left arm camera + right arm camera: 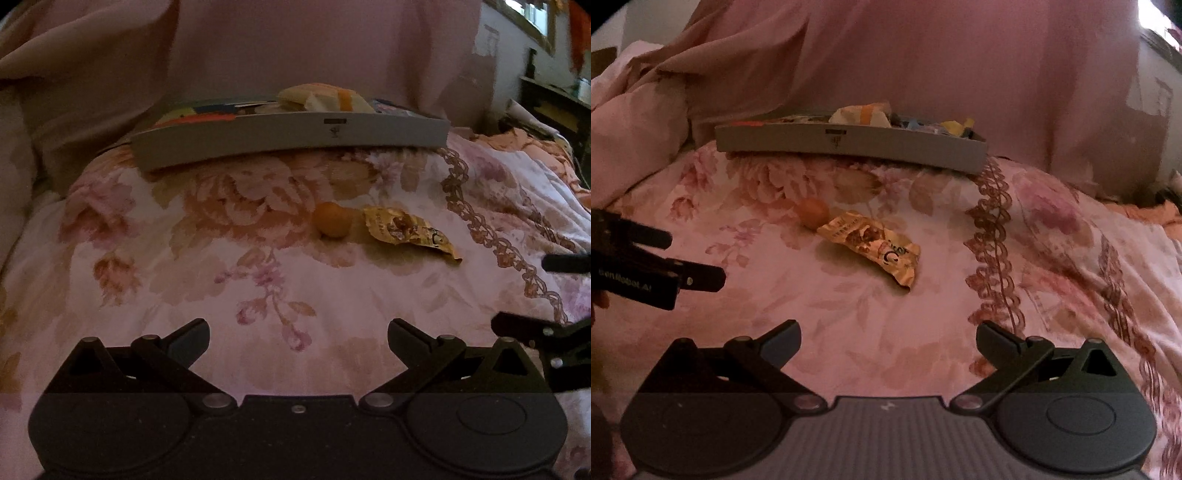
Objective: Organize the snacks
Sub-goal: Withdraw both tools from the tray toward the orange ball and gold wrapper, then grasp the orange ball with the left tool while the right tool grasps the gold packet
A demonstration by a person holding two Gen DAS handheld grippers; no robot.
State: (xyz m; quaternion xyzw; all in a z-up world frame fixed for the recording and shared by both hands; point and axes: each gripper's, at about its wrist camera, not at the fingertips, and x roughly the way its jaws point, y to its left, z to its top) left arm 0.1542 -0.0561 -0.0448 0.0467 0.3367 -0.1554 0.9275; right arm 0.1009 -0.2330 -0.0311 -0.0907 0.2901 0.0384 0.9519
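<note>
A small round orange snack point(331, 220) and a crumpled gold snack wrapper point(410, 232) lie side by side on the floral bedspread, short of a shallow grey tray point(295, 138) holding several wrapped snacks. They also show in the right wrist view: the orange snack point(813, 212), the gold wrapper point(873, 245), the tray point(849, 146). My left gripper point(298, 341) is open and empty, well short of them. My right gripper point(888, 341) is open and empty too, the wrapper ahead of it. Each gripper shows at the edge of the other's view.
The floral bedspread point(221, 288) has a lace trim band point(993, 236) running to the right of the snacks. Pink draped fabric point(923, 55) rises behind the tray. Dark furniture point(554, 107) stands at the far right.
</note>
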